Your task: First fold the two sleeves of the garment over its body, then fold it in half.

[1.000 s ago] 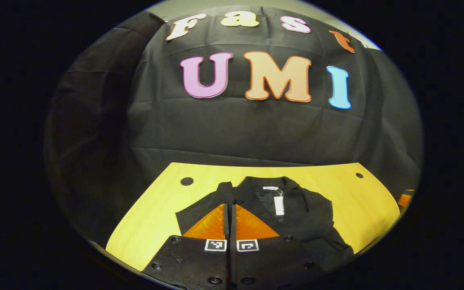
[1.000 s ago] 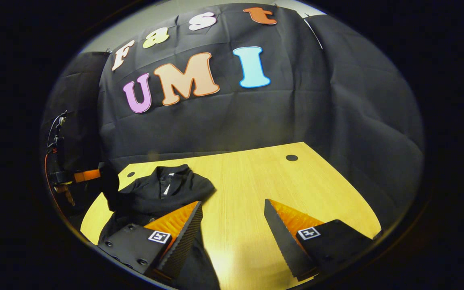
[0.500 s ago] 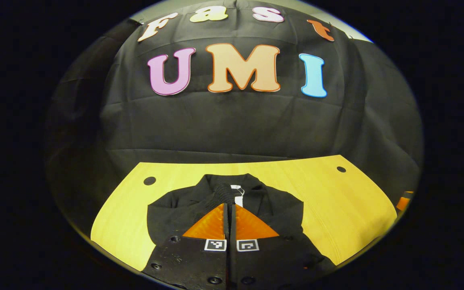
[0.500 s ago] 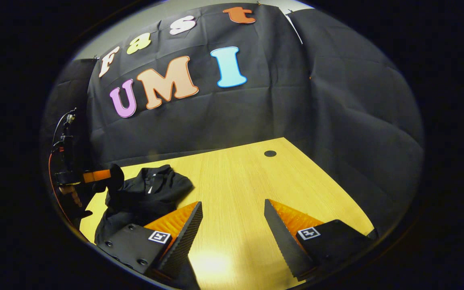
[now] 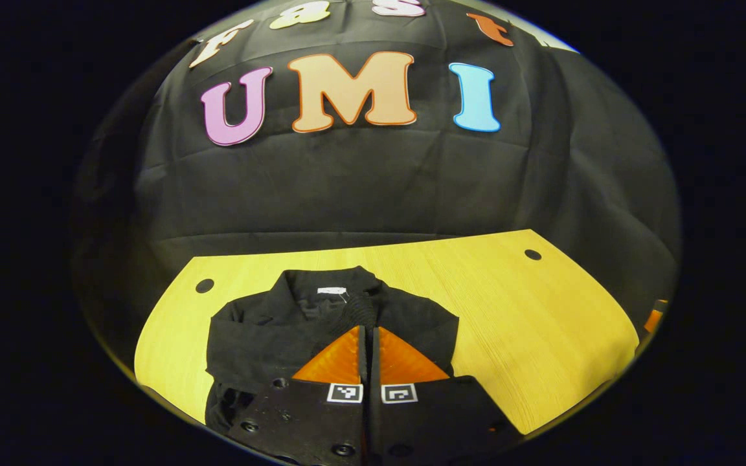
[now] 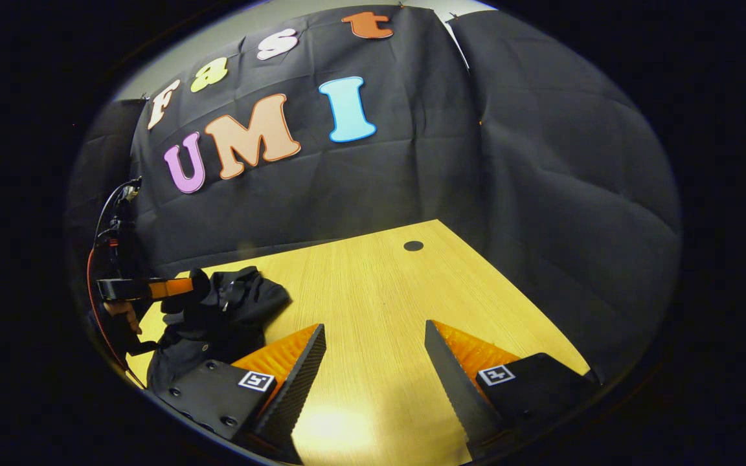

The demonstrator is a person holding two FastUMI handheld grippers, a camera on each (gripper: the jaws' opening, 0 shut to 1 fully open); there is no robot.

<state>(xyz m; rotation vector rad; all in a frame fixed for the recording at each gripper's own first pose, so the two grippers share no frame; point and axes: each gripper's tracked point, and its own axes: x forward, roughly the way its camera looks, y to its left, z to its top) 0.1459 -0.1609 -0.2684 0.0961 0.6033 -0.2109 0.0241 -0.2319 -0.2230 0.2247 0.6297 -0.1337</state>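
- Roughly mid-task, as I read it: black garment lies on the yellow wooden table, collar toward the booth wall, body looks compact with no sleeve spread out on the wood
- left gripper has its fingers pressed together with a ribbed bit of dark cloth at the tips, looks like a cuff, held above the garment's chest; so I'd say a sleeve is being carried over the body, not yet laid down
- right gripper has its fingers wide apart, nothing between them, over bare table well to the side of the garment
- in the right gripper view the garment sits at the table's near-left corner, bunched up, with the left gripper and the hand holding it just at its edge
- cannot tell whether the other sleeve is already folded in; fabric is all black and folds don't read
- left to do, my judgement: drop this sleeve flat, check the other sleeve, then fold in half; halving clearly not done, collar and hem both exposed
- Counts: one garment, one white neck label, two grippers, one table, two dark round holes in the table, far left and far right
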